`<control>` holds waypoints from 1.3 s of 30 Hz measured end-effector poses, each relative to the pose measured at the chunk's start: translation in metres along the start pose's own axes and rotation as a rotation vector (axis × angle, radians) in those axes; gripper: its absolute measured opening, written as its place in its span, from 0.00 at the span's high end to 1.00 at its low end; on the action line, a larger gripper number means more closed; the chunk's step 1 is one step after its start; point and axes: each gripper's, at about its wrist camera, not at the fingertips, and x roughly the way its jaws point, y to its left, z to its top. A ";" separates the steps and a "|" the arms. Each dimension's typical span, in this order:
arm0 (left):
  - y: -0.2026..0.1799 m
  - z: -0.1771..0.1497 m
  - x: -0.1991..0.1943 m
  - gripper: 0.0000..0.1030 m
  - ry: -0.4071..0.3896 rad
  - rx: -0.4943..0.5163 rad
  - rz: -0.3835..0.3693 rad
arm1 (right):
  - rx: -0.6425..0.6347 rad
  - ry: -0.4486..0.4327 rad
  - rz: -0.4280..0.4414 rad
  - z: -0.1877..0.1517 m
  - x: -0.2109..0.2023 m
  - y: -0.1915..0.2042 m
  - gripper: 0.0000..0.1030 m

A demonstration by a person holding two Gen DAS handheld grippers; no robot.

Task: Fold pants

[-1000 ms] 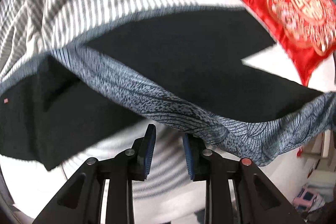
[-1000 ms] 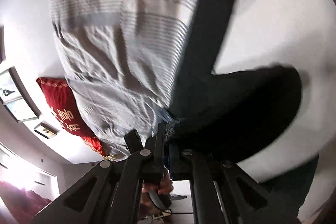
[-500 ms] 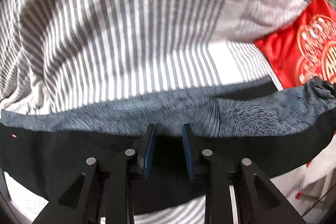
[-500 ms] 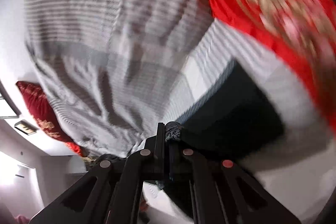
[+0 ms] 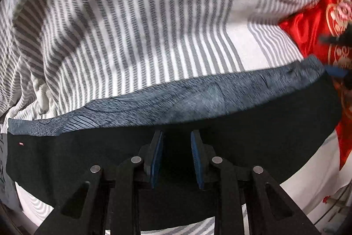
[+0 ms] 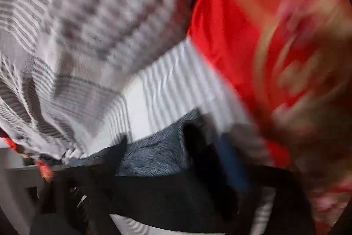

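The black pants (image 5: pixel 253 142) with a grey-blue patterned waistband (image 5: pixel 198 100) lie flat across the striped bedding. My left gripper (image 5: pixel 177 142) is open and empty, its blue pads hovering over the black cloth just below the waistband. In the right wrist view the picture is heavily blurred; the waistband (image 6: pixel 154 151) and black cloth (image 6: pixel 165 195) show low in the frame. My right gripper (image 6: pixel 209 158) is smeared by motion, and I cannot tell whether its jaws hold the cloth. It also shows at the far right of the left wrist view (image 5: pixel 338 72), at the waistband's end.
A grey-and-white striped bedsheet (image 5: pixel 143 32) covers the bed. A red pillow with gold embroidery (image 5: pixel 319 21) lies at the right, and fills the upper right of the right wrist view (image 6: pixel 253 36).
The pants have come down from being held up and now lie flat on the sheet. My left gripper has moved closer over them. The right wrist view swung fast and blurred.
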 end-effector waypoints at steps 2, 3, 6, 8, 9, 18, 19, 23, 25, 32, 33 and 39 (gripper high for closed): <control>-0.010 0.001 0.007 0.73 0.004 0.023 0.012 | 0.032 -0.034 0.068 0.000 -0.022 -0.003 0.13; -0.014 0.002 0.011 0.73 0.004 0.028 0.017 | 0.018 -0.046 0.077 -0.003 -0.030 0.000 0.16; -0.021 0.010 0.026 0.73 -0.007 0.027 0.050 | -0.059 -0.028 0.055 -0.026 -0.036 0.011 0.39; -0.021 0.016 0.037 0.73 -0.007 0.011 0.063 | -0.093 0.027 0.046 -0.042 -0.023 0.013 0.56; -0.023 0.019 0.039 0.73 -0.023 0.016 0.078 | -0.111 0.068 0.038 -0.051 -0.011 0.013 0.61; -0.022 0.053 0.042 0.73 -0.038 0.021 0.091 | -0.095 0.027 -0.116 -0.048 0.018 -0.012 0.87; -0.025 0.053 0.038 0.73 -0.051 0.030 0.084 | -0.121 0.010 -0.129 -0.048 0.011 -0.008 0.86; -0.047 0.060 0.033 0.73 -0.059 0.057 0.043 | -0.174 -0.031 -0.155 -0.038 0.003 0.004 0.74; -0.060 0.069 0.038 0.73 -0.064 0.043 0.023 | -0.152 -0.040 -0.144 -0.034 0.008 0.008 0.67; -0.109 0.098 0.079 0.73 -0.059 0.057 0.022 | -0.179 -0.015 -0.186 -0.058 0.021 -0.006 0.68; -0.108 0.102 0.082 0.73 -0.055 0.044 0.024 | -0.180 -0.014 -0.183 -0.060 0.019 -0.008 0.69; -0.081 0.095 0.056 0.73 -0.077 0.076 0.025 | -0.136 -0.018 -0.162 -0.078 -0.009 -0.014 0.60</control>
